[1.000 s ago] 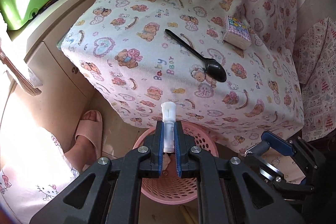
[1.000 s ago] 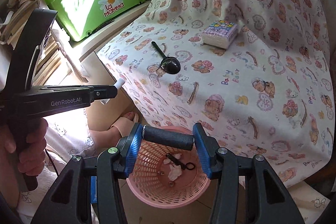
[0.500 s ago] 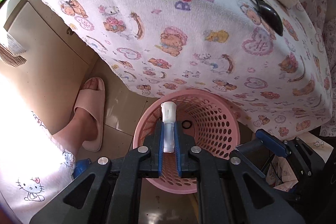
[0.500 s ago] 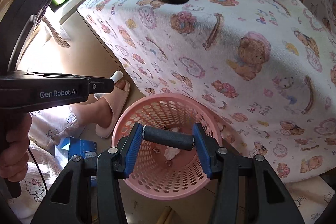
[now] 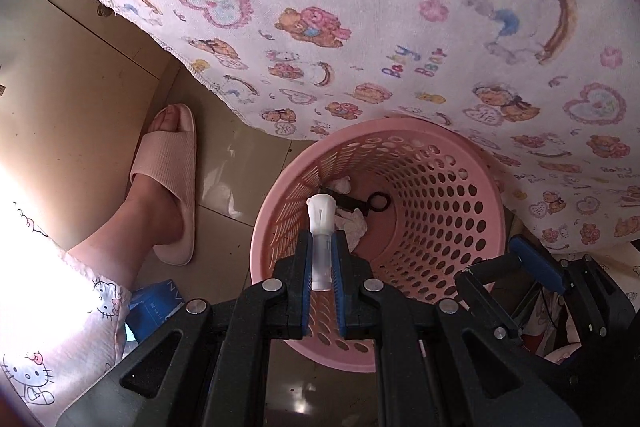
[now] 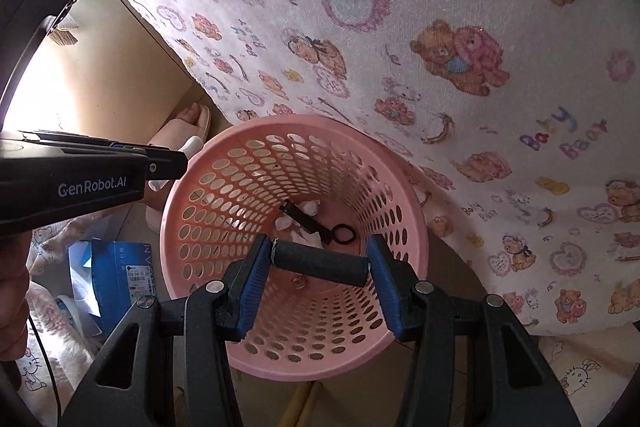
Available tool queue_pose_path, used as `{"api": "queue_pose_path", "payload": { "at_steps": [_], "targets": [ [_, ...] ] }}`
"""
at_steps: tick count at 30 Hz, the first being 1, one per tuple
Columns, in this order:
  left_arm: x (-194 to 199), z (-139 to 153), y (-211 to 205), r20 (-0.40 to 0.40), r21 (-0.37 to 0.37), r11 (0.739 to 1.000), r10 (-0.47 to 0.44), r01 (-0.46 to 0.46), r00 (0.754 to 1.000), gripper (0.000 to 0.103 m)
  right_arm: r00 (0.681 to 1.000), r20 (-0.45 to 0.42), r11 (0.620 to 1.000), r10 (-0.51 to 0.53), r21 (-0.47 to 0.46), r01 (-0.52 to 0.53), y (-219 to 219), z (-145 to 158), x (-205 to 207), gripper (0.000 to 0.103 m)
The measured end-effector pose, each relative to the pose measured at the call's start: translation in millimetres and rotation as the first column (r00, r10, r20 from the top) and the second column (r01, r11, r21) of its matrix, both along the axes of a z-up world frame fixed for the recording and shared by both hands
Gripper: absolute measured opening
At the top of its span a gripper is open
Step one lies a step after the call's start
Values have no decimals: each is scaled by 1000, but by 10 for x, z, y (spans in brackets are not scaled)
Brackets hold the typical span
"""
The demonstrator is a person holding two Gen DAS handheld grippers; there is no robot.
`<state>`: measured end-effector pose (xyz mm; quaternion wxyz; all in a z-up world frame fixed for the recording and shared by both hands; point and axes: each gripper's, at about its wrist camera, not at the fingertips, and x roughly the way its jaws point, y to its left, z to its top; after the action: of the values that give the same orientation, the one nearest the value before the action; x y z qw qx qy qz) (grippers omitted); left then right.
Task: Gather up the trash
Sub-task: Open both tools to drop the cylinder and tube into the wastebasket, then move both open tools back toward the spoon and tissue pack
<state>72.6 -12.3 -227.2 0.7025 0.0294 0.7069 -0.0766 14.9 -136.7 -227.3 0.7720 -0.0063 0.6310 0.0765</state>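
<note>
Beige floor tiles (image 5: 236,183) and a hanging white cloth printed with teddy bears and hearts (image 5: 400,39) frame the left wrist view. Centre: a round pink perforated plastic basket (image 5: 476,219) stands on the floor just beside the cloth's edge. The left gripper (image 5: 321,263) points down over the basket's mouth, its jaws drawn narrow onto a small white plastic tube (image 5: 321,227) whose cap end sticks out past the fingertips. At the basket's bottom lie crumpled white paper scraps (image 5: 354,225) and a thin black tool with a ring end (image 5: 362,203). Left: a person's foot in a pink ribbed slipper (image 5: 168,183).

Right wrist view: the same basket (image 6: 404,187) sits below the right gripper (image 6: 320,265), whose blue-padded jaws stand half apart and press on the two ends of a dark grey foam cylinder (image 6: 320,263), held crosswise above the basket's mouth. Left: the other gripper enters side-on with the tube (image 6: 192,147) at the basket's rim. A blue box (image 6: 124,275) lies on the floor beside the basket.
</note>
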Motion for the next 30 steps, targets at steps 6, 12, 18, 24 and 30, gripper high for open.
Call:
{"api": "queue_pose_path", "payload": {
  "at_steps": [6,12,18,24,30],
  "targets": [
    [-24,3,-17,-3,0,1000,-2,2,1000,9,1000,0,1000,1,-7,-1,-8,-62,-20,52],
    [-23,121,-26,40,21,1000,-1,0,999,37,1000,6,1000,-14,-14,14,-31,-46,-31,64],
    [-37,347,-21,113,35,999,-9,5,994,46,999,33,1000,-19,-21,20,-49,81,-25,64],
    [-70,745,15,240,25,1000,-4,-2,971,52,991,128,999,-51,-4,51,-117,439,-29,68],
    [-72,1117,125,384,44,997,37,-59,923,65,953,290,996,-87,18,85,-216,961,-126,72]
  ]
}}
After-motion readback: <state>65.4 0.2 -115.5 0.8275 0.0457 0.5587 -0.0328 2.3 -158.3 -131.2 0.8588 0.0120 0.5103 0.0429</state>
